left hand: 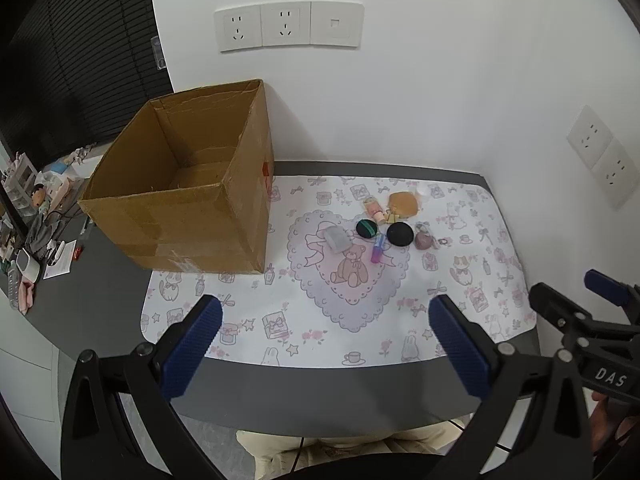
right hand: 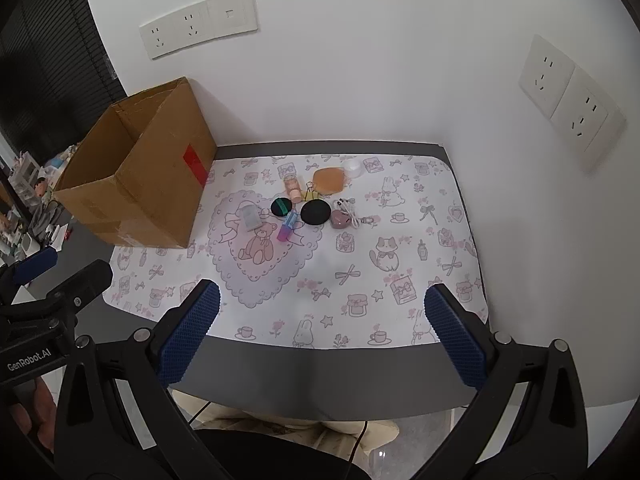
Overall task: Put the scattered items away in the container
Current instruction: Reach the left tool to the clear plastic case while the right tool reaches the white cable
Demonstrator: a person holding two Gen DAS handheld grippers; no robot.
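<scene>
Left wrist: left gripper [left hand: 326, 344] spread wide, empty, short of mat [left hand: 492, 280]. Box [left hand: 188, 216] left of mat; items [left hand: 380, 224] clustered right of box.

Right wrist: right gripper [right hand: 322, 332] spread wide, empty. Items [right hand: 308, 208] crowd together right of box [right hand: 132, 196]; risk: wide jaws knock neighbours, round pad [right hand: 316, 212] slips.

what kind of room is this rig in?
Probably a home or small office corner: a desk against white walls with sockets, a cartoon-print mat under scattered small items, and a cluttered side surface beyond the box.
</scene>
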